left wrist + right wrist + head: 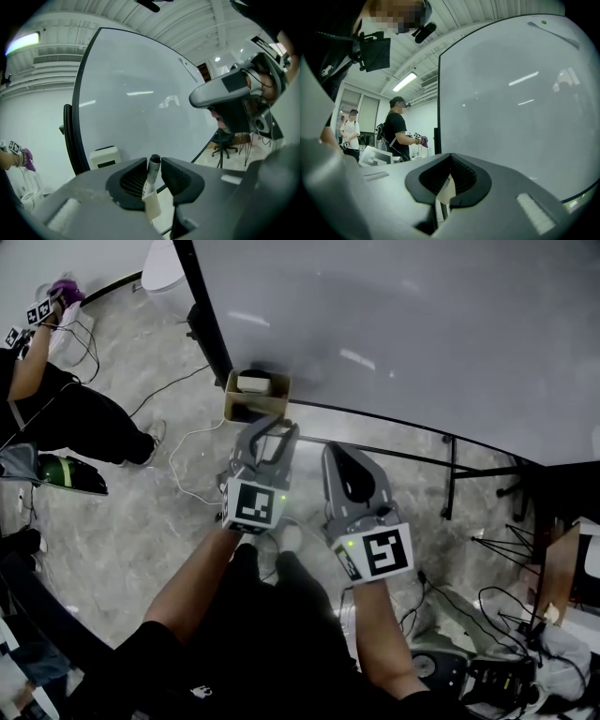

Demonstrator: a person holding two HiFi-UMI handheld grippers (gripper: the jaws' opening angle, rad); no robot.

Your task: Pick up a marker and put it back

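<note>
Left gripper view shows the marker (pixel 151 174) standing upright between the jaws of the left gripper (pixel 154 164), black cap on top. Both pads seem to press on its barrel, though the contact on the right side is hard to judge. The jaws stand only as far apart as the marker's width.

Right gripper view shows the right gripper (pixel 450 157) with its jaws closed tip to tip and nothing between them.

From the head view, the left gripper (pixel 272 426) and right gripper (pixel 335 450) sit side by side, near each other but apart, both aimed at the whiteboard (pixel 422 324). The marker cannot be made out there. The board fills the space straight ahead in both gripper views. A cardboard box (pixel 246 405) with a white item in it sits at the board's lower corner, just beyond the left gripper's tips. The board's dark frame (pixel 451 476) reaches the floor to the right. Cables (pixel 187 474) trail across the floor to the left, and another person (pixel 56 413) stands well off on that side.
</note>
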